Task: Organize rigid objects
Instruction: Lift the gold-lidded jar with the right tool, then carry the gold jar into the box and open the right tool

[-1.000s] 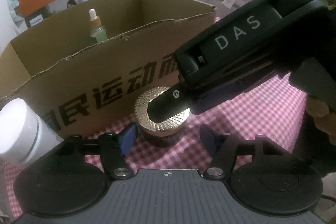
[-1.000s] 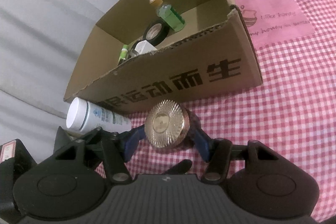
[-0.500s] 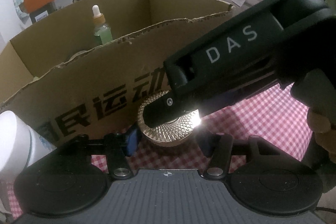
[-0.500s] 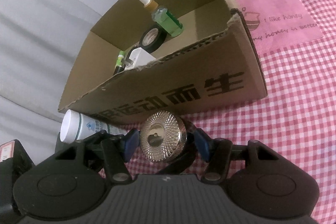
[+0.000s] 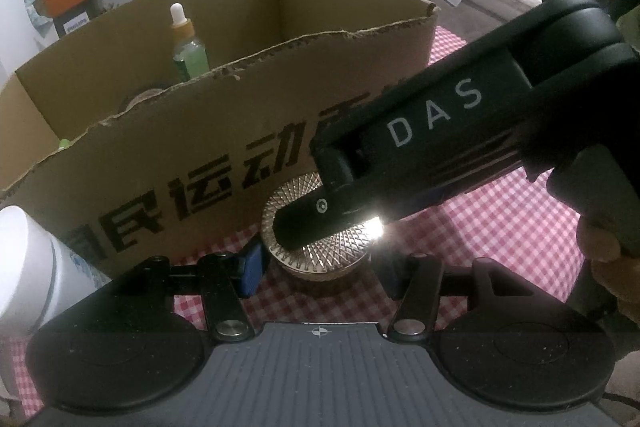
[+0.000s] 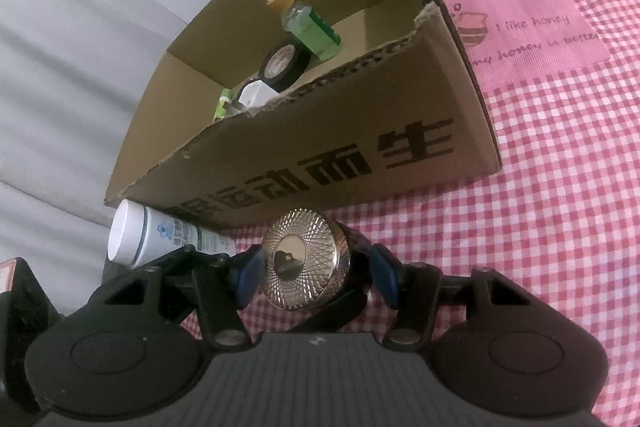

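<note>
A dark jar with a ribbed gold lid (image 5: 320, 251) sits just in front of the cardboard box (image 5: 200, 147) on the pink checked cloth. My left gripper (image 5: 316, 271) is shut on the jar low down, its blue pad against the jar's left side. From the right, the other gripper's black finger (image 5: 320, 223) crosses over the lid. In the right wrist view the gold lid (image 6: 304, 263) faces the camera, tilted, and my right gripper (image 6: 316, 277) is shut on it.
A white plastic bottle (image 6: 152, 235) lies left of the jar against the box (image 6: 320, 147). Inside the box are a green dropper bottle (image 6: 308, 23), a black tape roll (image 6: 284, 61) and a white plug (image 6: 256, 93). A pink bear print (image 6: 512, 19) marks the cloth to the right.
My left gripper's jaws have closed in from either side onto the jar. In the right wrist view the lid has tipped a little more toward the camera, still gripped.
</note>
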`<state>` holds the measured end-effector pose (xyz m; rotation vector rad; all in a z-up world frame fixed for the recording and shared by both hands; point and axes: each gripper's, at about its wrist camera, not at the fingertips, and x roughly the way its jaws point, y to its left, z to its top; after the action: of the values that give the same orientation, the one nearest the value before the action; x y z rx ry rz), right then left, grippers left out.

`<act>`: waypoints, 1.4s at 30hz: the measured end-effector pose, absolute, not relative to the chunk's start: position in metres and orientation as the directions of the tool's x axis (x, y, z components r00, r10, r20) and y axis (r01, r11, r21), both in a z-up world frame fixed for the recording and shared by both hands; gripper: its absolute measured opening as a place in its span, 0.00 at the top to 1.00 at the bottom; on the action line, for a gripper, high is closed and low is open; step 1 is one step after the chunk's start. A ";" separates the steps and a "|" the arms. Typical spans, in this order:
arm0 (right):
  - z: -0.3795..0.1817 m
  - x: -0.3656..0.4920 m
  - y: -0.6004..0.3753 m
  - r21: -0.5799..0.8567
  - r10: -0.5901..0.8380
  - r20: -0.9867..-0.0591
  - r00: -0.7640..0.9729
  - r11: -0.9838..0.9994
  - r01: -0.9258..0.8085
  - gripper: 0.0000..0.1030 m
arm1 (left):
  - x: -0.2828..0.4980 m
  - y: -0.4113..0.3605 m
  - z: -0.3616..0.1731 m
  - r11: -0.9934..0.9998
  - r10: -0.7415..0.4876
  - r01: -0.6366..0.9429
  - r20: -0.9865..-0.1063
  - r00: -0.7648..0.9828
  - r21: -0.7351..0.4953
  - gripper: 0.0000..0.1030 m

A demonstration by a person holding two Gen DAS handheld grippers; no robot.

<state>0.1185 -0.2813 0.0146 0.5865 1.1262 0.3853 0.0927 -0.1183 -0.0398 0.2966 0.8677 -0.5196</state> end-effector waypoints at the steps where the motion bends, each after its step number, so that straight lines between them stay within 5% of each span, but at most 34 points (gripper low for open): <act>1: 0.014 0.119 -0.282 0.616 0.566 -0.726 0.391 0.787 0.003 0.40 | 0.094 -0.118 -0.040 0.838 -0.313 0.545 -0.786 0.533 0.037 0.46; 42: 0.063 0.086 -0.269 0.581 0.555 -0.694 0.459 0.808 -0.099 0.38 | 0.051 -0.110 0.001 0.846 -0.325 0.527 -0.706 0.629 0.080 0.46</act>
<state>0.0855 -0.2686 0.0630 0.5052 1.0225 0.4239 0.0510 -0.1096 0.0014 0.2920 0.7432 -0.4960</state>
